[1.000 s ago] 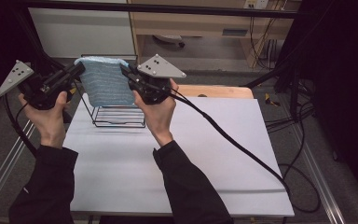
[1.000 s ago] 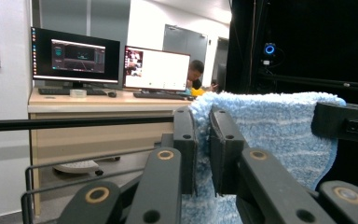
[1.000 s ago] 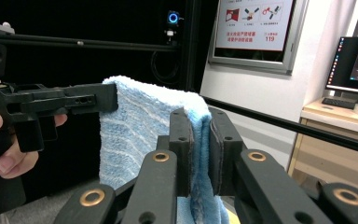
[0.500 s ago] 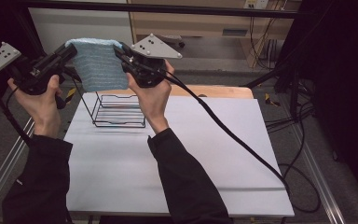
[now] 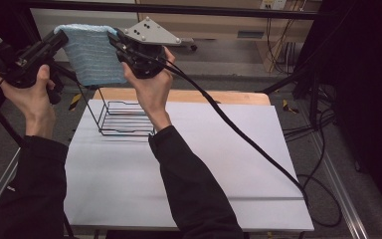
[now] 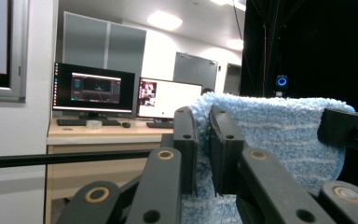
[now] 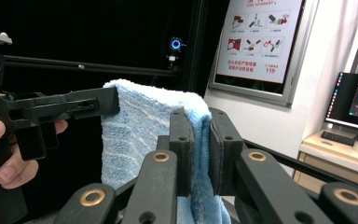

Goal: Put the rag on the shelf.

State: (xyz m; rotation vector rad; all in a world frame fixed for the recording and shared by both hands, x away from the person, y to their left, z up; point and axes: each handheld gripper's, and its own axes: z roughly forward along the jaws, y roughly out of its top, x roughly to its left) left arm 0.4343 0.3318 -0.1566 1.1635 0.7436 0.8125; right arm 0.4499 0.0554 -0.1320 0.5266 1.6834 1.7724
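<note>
Both grippers are rising since the earlier frames, left gripper [image 5: 54,40] and right gripper [image 5: 115,41] each pinching a top corner of the blue towel [image 5: 92,57], now hanging above the wire rack [image 5: 124,117]. Lift step; next calls for draping it over the rack.

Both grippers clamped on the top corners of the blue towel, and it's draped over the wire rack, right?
Not draped. The high view shows the blue towel held up in the air, above the wire rack. The left gripper and right gripper are clamped on its top corners.
</note>
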